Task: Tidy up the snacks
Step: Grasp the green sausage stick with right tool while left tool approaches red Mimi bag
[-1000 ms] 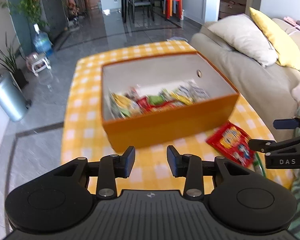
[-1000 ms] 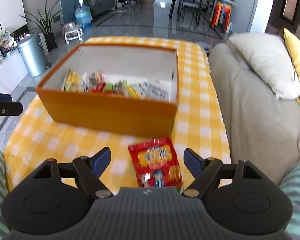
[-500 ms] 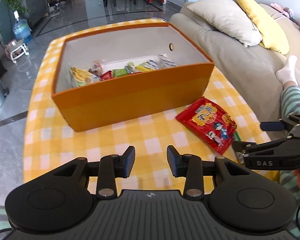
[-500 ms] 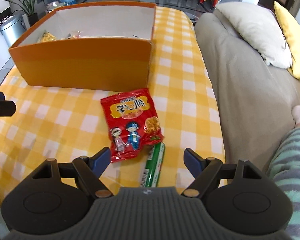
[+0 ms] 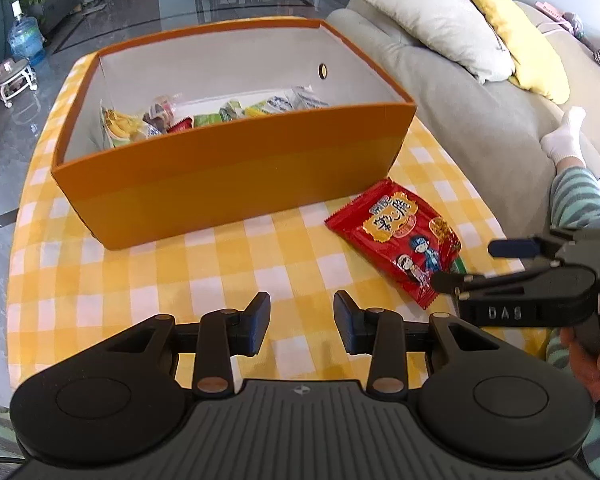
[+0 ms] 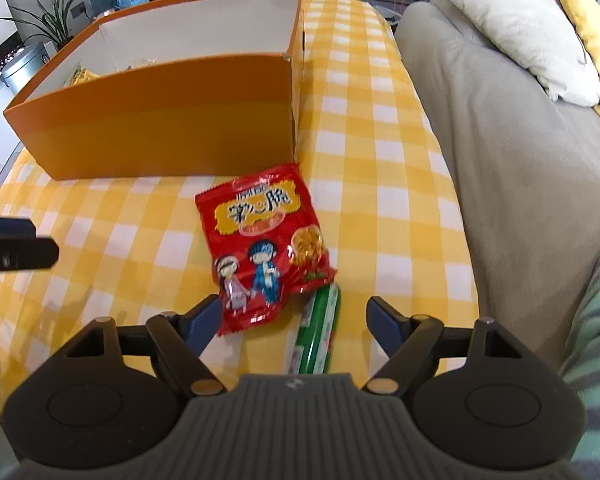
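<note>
An orange box with several snack packets inside stands on the yellow checked tablecloth; it also shows in the right wrist view. A red snack bag lies flat in front of the box's right corner, also in the left wrist view. A green packet lies just under the bag's near edge. My right gripper is open and empty, low over the near ends of the red bag and green packet; in the left wrist view it shows from the side. My left gripper is open and empty over bare cloth.
A beige sofa with a white pillow and a yellow pillow runs along the table's right side. A person's striped sleeve and socked foot lie at the right. The table's near edge is close below both grippers.
Both grippers have pulled back and dropped lower toward the table's near edge. The right gripper now straddles the near end of the red bag, and the green packet has come into view.
</note>
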A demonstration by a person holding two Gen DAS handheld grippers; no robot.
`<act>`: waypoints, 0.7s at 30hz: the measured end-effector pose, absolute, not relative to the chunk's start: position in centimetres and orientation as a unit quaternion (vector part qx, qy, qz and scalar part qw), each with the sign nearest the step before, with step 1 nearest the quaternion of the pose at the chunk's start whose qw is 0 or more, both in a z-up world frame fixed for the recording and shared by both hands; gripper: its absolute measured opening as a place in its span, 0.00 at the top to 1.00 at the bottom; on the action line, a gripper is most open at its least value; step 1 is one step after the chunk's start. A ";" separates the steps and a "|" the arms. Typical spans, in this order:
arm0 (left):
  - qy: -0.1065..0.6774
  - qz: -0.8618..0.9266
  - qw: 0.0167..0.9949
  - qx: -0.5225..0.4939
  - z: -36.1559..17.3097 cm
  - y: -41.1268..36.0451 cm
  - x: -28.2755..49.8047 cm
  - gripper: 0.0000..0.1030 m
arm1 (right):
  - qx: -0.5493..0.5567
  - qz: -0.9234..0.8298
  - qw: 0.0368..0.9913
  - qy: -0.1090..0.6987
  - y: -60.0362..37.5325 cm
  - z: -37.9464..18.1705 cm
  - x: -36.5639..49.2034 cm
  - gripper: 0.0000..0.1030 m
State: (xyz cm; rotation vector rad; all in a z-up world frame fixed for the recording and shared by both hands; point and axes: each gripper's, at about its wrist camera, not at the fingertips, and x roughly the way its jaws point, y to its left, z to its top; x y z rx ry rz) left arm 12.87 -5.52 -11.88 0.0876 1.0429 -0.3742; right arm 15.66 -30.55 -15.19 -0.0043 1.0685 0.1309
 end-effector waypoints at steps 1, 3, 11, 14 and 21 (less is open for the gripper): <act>0.498 -0.178 0.848 0.040 -12.1 -5.5 13.0 0.57 | -0.002 0.062 0.859 0.508 -30.6 -15.3 15.9 0.26; 0.505 -0.179 0.843 0.038 -12.5 -5.5 13.1 0.57 | 0.005 0.066 0.860 0.507 -30.8 -15.4 16.3 0.28; 0.525 -0.194 0.828 0.045 -13.7 -6.3 12.9 0.57 | 0.033 0.072 0.850 0.520 -31.2 -14.8 16.0 0.36; 0.528 -0.207 0.822 0.050 -13.9 -6.9 12.6 0.57 | 0.057 0.043 0.842 0.534 -32.7 -14.4 15.2 0.34; 0.534 -0.215 0.816 0.050 -14.3 -7.5 12.5 0.57 | 0.090 -0.010 0.823 0.561 -35.3 -14.9 14.2 0.26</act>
